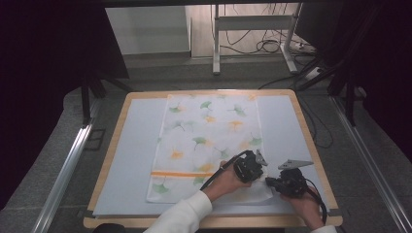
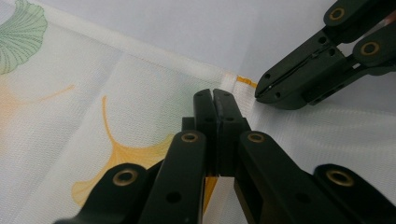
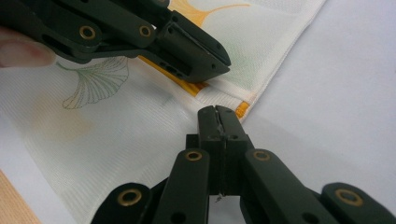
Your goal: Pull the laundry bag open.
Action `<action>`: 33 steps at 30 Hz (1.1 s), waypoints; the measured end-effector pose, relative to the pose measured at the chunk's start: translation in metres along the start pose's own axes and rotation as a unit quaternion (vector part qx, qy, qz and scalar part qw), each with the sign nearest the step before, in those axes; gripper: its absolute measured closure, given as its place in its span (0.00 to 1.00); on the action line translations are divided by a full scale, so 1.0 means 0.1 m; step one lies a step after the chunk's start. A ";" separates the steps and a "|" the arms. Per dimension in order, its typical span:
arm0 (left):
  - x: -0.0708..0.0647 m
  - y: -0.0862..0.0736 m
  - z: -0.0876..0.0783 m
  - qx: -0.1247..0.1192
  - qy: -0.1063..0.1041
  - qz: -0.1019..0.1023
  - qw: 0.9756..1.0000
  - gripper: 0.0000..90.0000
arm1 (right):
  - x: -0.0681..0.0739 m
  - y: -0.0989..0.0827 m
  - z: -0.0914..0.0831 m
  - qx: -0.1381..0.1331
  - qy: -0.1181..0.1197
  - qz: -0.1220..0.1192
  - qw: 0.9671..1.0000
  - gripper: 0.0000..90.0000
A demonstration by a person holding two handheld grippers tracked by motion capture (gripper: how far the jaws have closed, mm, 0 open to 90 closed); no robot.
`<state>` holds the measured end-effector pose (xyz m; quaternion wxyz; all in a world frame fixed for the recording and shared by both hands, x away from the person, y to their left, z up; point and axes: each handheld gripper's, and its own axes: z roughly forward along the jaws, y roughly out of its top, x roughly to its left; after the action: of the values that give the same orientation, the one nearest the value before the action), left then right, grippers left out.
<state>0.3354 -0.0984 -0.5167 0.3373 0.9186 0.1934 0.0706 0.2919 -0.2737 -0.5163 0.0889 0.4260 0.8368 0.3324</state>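
Cloth lay flat on the mat, long axis running away from the person, near right corner folded over. Left gripper pressed together, tip on the folded corner beside the orange stripe. Right gripper likewise pressed together, just beside it, at the cloth's right edge. Nothing visibly pinched by either. Both tips nearly met; right nearer the edge.
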 end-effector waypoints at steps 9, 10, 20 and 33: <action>0.01 -0.03 -0.02 0.000 0.004 0.000 1.000 1.00 | 0.00 0.00 0.00 0.001 0.001 0.001 1.000 0.99; 0.01 -0.03 -0.03 0.001 0.004 0.001 1.000 1.00 | 0.00 0.00 0.00 0.001 0.001 0.000 1.000 0.99; 0.01 -0.07 -0.06 0.002 0.009 0.005 1.000 1.00 | 0.00 0.00 0.00 0.001 0.000 -0.004 1.000 0.99; 0.04 -0.14 -0.13 0.012 0.019 0.008 1.000 1.00 | 0.01 0.00 0.00 0.002 0.000 -0.005 1.000 0.99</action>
<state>0.3310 -0.0794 -0.5152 0.3222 0.9225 0.1931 0.0886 0.2917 -0.2732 -0.5158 0.0901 0.4222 0.8394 0.3304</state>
